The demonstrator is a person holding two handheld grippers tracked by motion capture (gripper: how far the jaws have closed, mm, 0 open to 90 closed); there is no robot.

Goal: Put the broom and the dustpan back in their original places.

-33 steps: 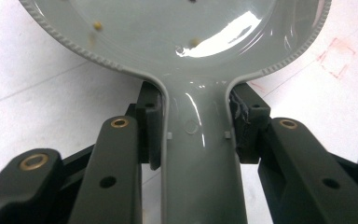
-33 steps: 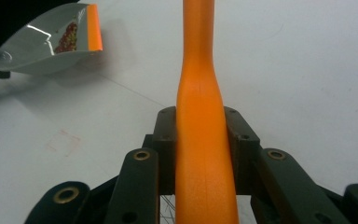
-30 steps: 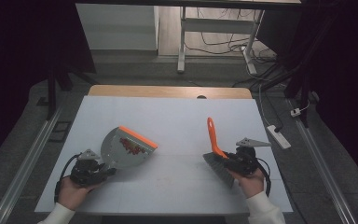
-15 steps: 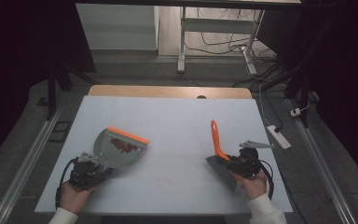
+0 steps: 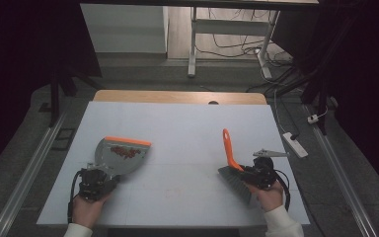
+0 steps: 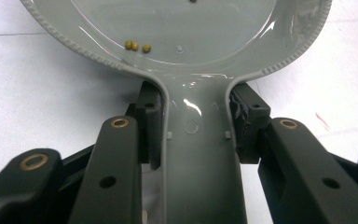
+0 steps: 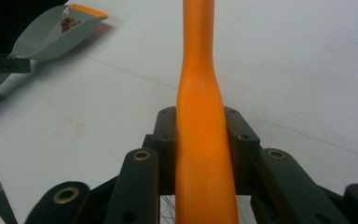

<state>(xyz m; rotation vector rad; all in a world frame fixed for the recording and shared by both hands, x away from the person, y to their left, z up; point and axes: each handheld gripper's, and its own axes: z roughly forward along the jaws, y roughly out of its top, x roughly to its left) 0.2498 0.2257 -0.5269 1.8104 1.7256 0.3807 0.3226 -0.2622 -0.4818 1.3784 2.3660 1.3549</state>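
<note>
A grey dustpan (image 5: 121, 153) with an orange front lip lies on the white table (image 5: 177, 128) at the left, with a heap of small reddish-brown bits in it. My left gripper (image 5: 97, 178) is shut on its grey handle (image 6: 196, 154), a jaw pressing on each side. A few small yellow-brown grains (image 6: 137, 46) sit on the pan's grey surface near the handle. At the right, my right gripper (image 5: 256, 174) is shut on a hand brush with an orange handle (image 5: 228, 148) that points up and away; its grey bristles (image 5: 236, 181) rest low by the hand. The orange handle (image 7: 200, 116) stands between both jaws.
A strip of bare wood (image 5: 177, 97) runs along the table's far edge. A white power strip (image 5: 296, 144) lies on the floor to the right, and a metal rail (image 5: 29, 173) runs along the left. A faint reddish smudge (image 7: 70, 129) marks the tabletop between the two tools.
The dustpan has come down from a tilted, raised pose to lie flat on the table, nearer the left hand. The brush has shifted slightly right and stayed upright.
</note>
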